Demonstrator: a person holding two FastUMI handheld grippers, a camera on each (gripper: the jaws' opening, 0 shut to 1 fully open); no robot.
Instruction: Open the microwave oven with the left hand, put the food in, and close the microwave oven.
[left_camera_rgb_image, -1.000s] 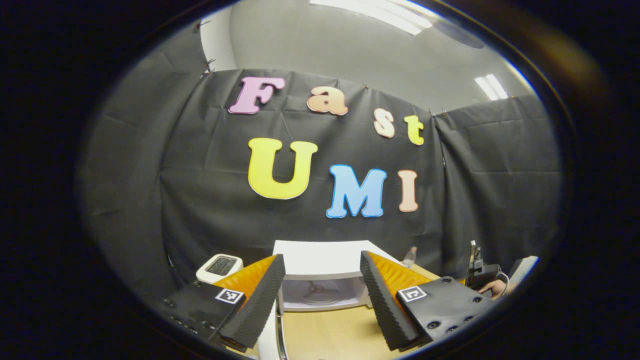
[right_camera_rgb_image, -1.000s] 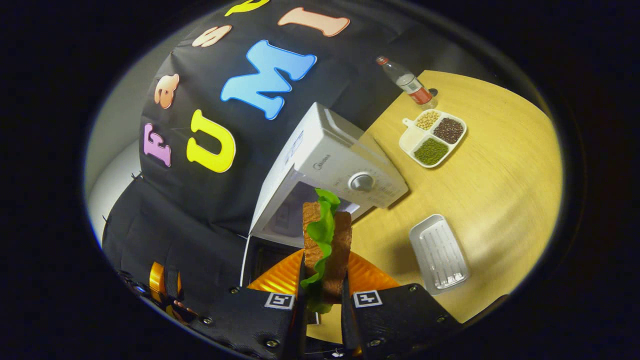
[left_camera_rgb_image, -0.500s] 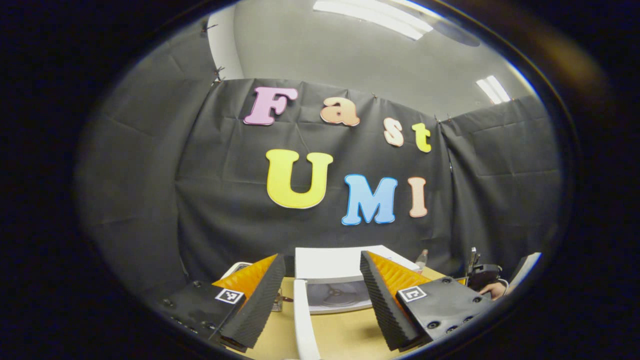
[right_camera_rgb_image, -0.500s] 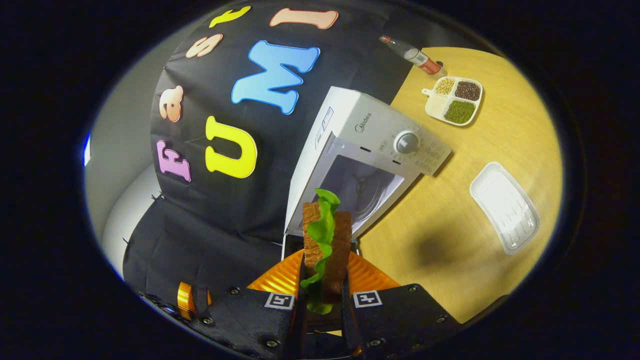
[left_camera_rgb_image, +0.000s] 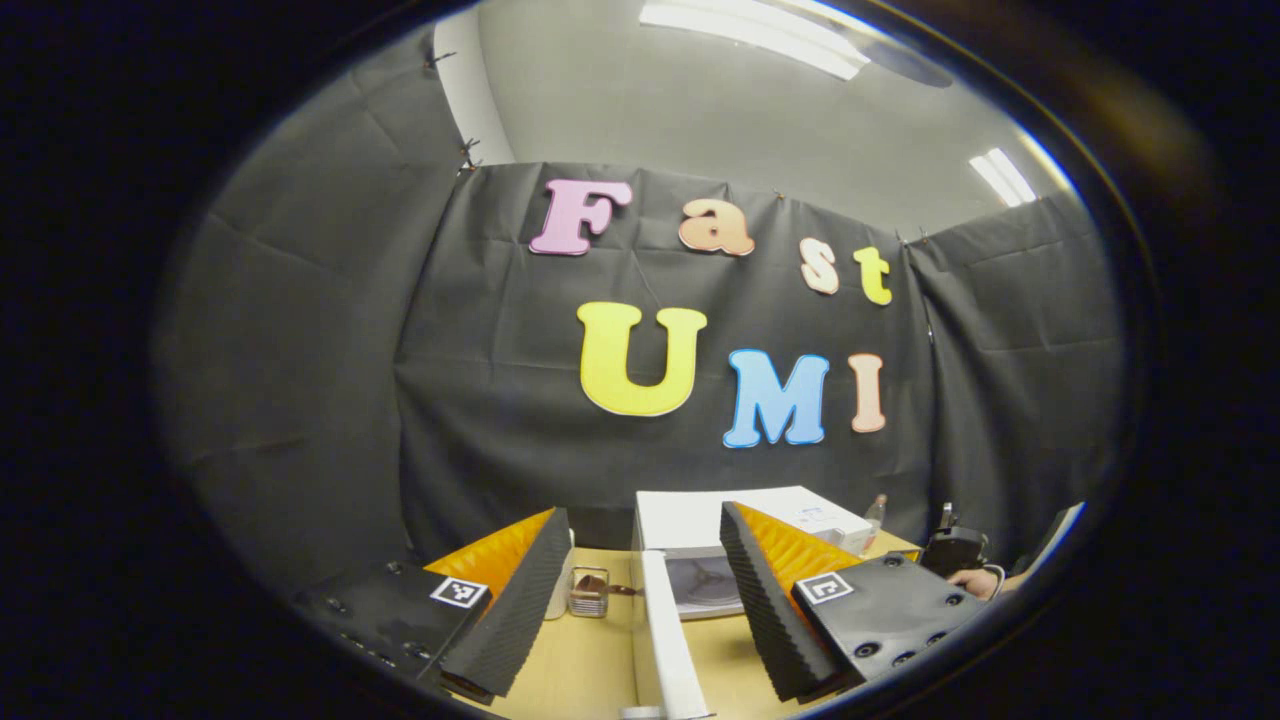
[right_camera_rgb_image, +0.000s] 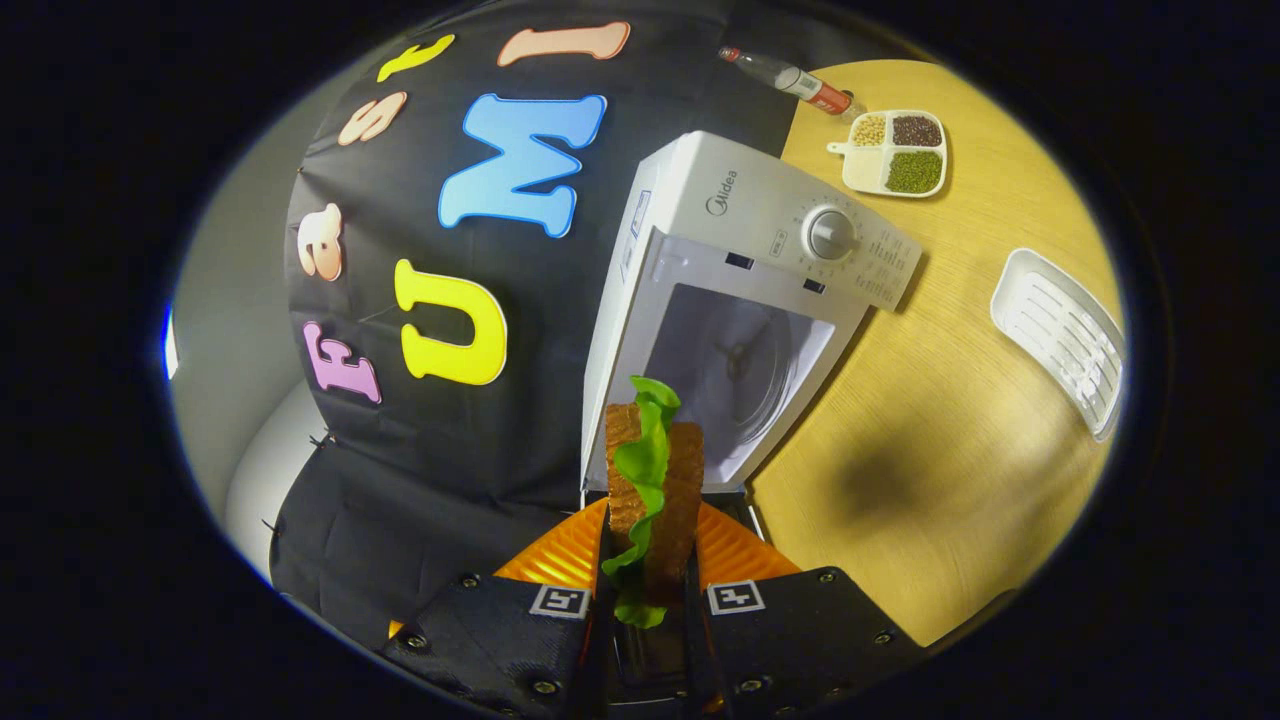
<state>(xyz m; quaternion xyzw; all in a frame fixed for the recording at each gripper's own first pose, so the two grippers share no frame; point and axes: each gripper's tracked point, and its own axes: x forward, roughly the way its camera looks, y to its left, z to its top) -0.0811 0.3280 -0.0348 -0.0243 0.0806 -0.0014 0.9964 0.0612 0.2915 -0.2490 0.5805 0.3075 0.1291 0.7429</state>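
Note:
The white microwave oven (right_camera_rgb_image: 760, 230) stands on the wooden table with its cavity (right_camera_rgb_image: 735, 375) exposed and the turntable hub showing inside. My right gripper (right_camera_rgb_image: 645, 590) is shut on a sandwich (right_camera_rgb_image: 655, 490) of brown bread and green lettuce, held in front of the cavity mouth. In the left gripper view the microwave (left_camera_rgb_image: 720, 520) sits low ahead, and its swung-open door (left_camera_rgb_image: 670, 650) shows edge-on between my fingers. My left gripper (left_camera_rgb_image: 640, 595) is open and grips nothing. The right-hand gripper (left_camera_rgb_image: 955, 550), with a hand on it, is at the far right.
A divided dish of beans (right_camera_rgb_image: 890, 165) and a bottle (right_camera_rgb_image: 795, 80) lie beyond the microwave. A ribbed white tray (right_camera_rgb_image: 1060, 335) rests on the wooden table (right_camera_rgb_image: 950, 450). A small metal rack (left_camera_rgb_image: 588, 592) stands left of the door.
The right gripper has carried the sandwich closer to the microwave, whose cavity now faces it squarely. The left gripper view has swung left, so the microwave and door edge have shifted right in it.

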